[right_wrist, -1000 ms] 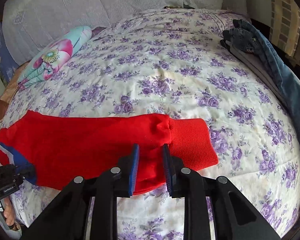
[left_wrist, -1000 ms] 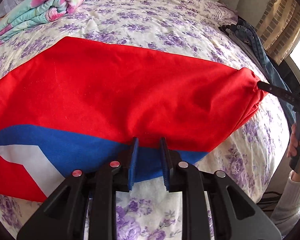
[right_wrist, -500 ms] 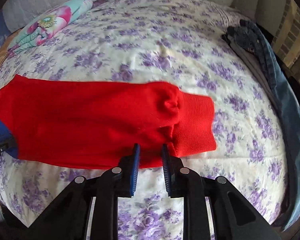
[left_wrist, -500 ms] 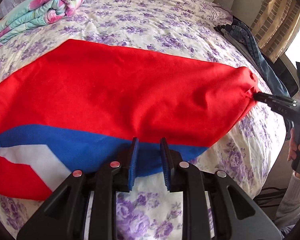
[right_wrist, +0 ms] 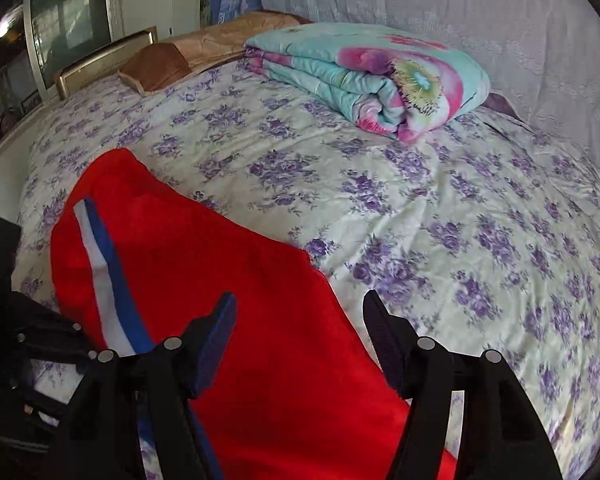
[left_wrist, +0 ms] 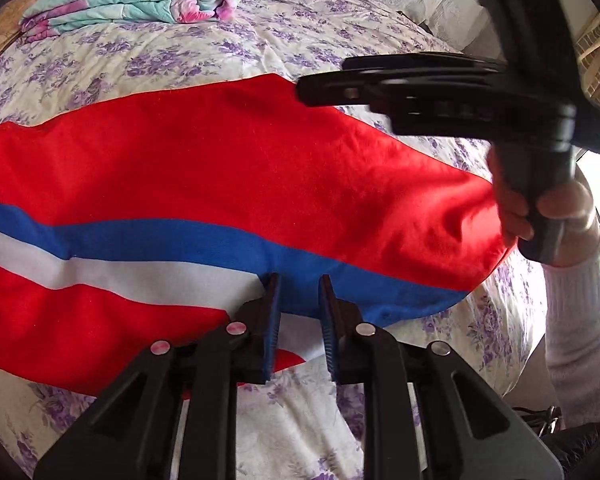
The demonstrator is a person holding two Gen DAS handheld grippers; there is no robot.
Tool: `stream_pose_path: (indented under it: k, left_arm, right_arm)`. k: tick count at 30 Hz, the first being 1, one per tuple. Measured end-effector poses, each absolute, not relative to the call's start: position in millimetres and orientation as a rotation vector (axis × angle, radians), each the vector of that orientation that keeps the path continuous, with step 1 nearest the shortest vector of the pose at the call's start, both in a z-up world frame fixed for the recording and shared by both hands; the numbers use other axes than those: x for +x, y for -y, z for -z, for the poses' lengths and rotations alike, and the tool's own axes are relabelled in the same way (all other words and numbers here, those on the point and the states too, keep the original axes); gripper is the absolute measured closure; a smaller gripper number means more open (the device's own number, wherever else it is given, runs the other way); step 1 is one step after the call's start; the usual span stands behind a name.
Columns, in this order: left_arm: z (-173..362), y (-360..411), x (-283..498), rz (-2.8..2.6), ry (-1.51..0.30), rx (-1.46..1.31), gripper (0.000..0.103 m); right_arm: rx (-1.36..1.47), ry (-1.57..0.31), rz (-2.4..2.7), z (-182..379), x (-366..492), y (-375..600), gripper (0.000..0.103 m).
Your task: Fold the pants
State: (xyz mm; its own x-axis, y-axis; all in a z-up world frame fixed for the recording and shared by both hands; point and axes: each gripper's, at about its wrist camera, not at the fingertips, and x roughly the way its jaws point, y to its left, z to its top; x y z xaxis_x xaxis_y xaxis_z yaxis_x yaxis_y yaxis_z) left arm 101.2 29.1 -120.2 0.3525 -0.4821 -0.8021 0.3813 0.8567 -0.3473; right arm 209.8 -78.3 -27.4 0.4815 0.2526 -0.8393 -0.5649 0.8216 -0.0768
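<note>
Where the red pants [left_wrist: 228, 168] lie across the flowered bedsheet [right_wrist: 440, 216], their far ends run out of frame. The left gripper [left_wrist: 299, 280] pinches the blue-striped edge between nearly closed fingers, while the right gripper [right_wrist: 300, 300] hangs spread wide over the cloth, gripping nothing. Seen from the left wrist, its blurred black body hides part of the pants; a folded floral quilt [right_wrist: 372, 76] lies well beyond.

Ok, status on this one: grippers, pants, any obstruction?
Left hand-held gripper shut on red pants at the blue stripe. Right hand-held gripper open above them. Folded quilt well clear.
</note>
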Motion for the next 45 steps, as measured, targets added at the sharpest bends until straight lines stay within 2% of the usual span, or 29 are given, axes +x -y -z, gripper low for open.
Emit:
stream_pose_path:
  k: [2, 3, 4, 5, 9, 13, 16, 18, 19, 20, 23, 25, 26, 29, 31, 34, 36, 40, 41, 43, 45]
  left_arm:
    - [121, -30, 104, 0.547, -1.085, -0.098, 0.097]
    - [122, -32, 107, 0.547, -1.093, -0.099, 0.099]
    - [123, -34, 109, 0.554, -1.102, -0.110, 0.102]
    - [124, -37, 111, 0.568, -1.113, -0.128, 0.102]
    - [124, -44, 118, 0.595, -1.137, -0.189, 0.103]
    - [115, -40, 115, 0.552, -1.092, -0.130, 0.103]
    - [127, -39, 125, 0.554, -1.144, -0.174, 0.102]
    - [126, -39, 126, 0.556, -1.141, -0.173, 0.102]
    - [125, -37, 125, 0.554, -1.139, -0.163, 0.102]
    - [125, -36, 124, 0.552, -1.137, -0.155, 0.102]
    - [121, -35, 121, 0.552, -1.135, -0.137, 0.102]
    - [116, -35, 120, 0.548, -1.136, -0.127, 0.102]
    - [112, -35, 118, 0.543, -1.130, -0.117, 0.102]
    - [93, -34, 114, 0.523, -1.082, -0.080, 0.102]
    - [81, -26, 119, 0.543, -1.062, -0.072, 0.102]
    - [69, 0, 141, 0.579, -1.069, -0.056, 0.102]
    - [76, 22, 163, 0.587, -1.113, -0.041, 0.102]
    - [116, 65, 208, 0.525, -1.232, 0.034, 0.102]
    - [125, 69, 214, 0.517, -1.254, 0.032, 0.102]
    - [125, 67, 220, 0.530, -1.242, 0.000, 0.102]
    - [125, 60, 219, 0.547, -1.253, -0.036, 0.102]
  right_arm:
    - [-0.356, -0.997, -0.532, 41, 226, 72, 0.044]
    - [-0.332, -1.025, -0.549, 47, 230, 74, 0.060]
    - [-0.303, -1.056, -0.568, 52, 234, 75, 0.086]
    - [-0.288, -1.089, -0.572, 58, 236, 74, 0.091]
    - [-0.296, -1.067, -0.514, 57, 235, 67, 0.095]
    - [-0.280, -1.069, -0.442, 55, 254, 63, 0.095]
    - [-0.280, -1.136, -0.453, 83, 267, 62, 0.091]
    - [-0.304, -1.113, -0.460, 79, 264, 61, 0.091]
    - [-0.293, -1.120, -0.453, 74, 264, 64, 0.082]
    - [-0.267, -1.121, -0.437, 67, 263, 71, 0.079]
    - [-0.184, -1.065, -0.413, 31, 243, 99, 0.077]
    - [-0.169, -1.025, -0.416, 10, 213, 115, 0.062]
    - [-0.160, -1.026, -0.414, 6, 195, 124, 0.060]
    - [-0.105, -1.089, -0.419, 21, 144, 148, 0.060]
    - [-0.080, -1.115, -0.421, 38, 111, 153, 0.068]
    - [-0.073, -1.124, -0.422, 65, 80, 151, 0.069]
    - [-0.043, -1.130, -0.379, 84, 75, 150, 0.069]
    - [0.110, -1.054, -0.336, 69, 57, 167, 0.067]
    - [0.168, -1.021, -0.333, 61, 48, 178, 0.064]
    - [0.247, -0.951, -0.280, 45, 27, 209, 0.042]
    - [0.316, -0.890, -0.142, 33, 5, 252, 0.034]
